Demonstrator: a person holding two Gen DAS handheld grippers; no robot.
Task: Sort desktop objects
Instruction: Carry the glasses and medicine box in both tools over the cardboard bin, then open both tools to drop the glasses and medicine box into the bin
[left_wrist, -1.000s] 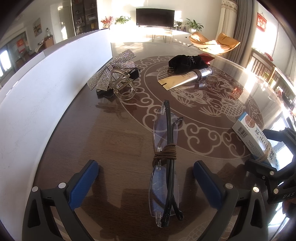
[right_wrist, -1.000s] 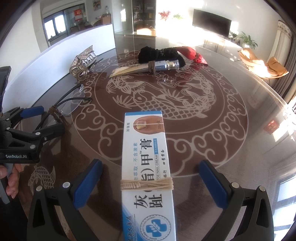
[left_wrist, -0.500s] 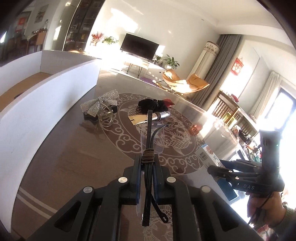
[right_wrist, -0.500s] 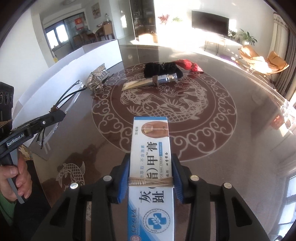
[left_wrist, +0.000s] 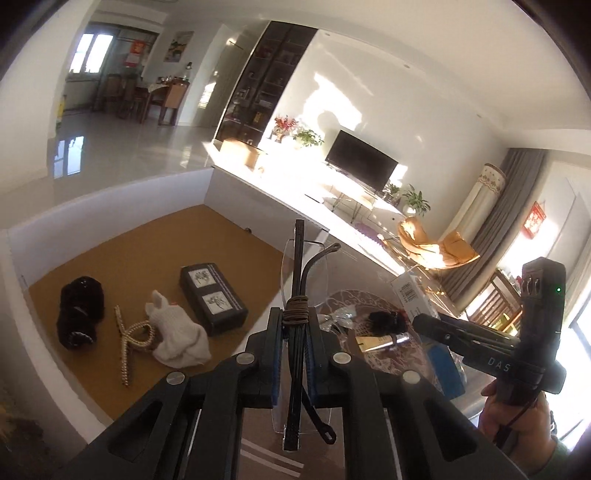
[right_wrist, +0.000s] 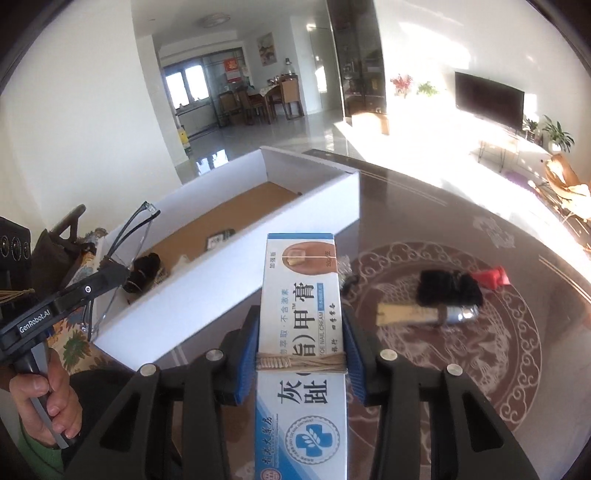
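Spectacles (left_wrist: 297, 295), folded and bound with brown cord, are sitting clamped between the blue pads of the left gripper (left_wrist: 293, 363), jaws pressed fully together on them; their long axis is running straight away from the camera, far tip pointing toward the white box (left_wrist: 110, 206); the clear lenses are hard to make out against the room. Lying on the box's brown floor at the left are a black furry item (left_wrist: 79, 314), a pearl hair clip (left_wrist: 129, 341), a white knitted piece (left_wrist: 177, 339) and a dark case (left_wrist: 212, 297); what the black item is cannot be told. Right of that, the right gripper (right_wrist: 300, 363) is gripping a blue-and-white nail cream carton (right_wrist: 301, 332), jaws part open and tight on its sides; the carton is pointing lengthwise away over the patterned table (right_wrist: 461, 387), near end cut off by the frame, hiding part of a sparkly thing behind it. Farther right a silver tube (right_wrist: 424, 314), a black bundle (right_wrist: 448, 288) and a red item (right_wrist: 493, 277) are resting on the table.
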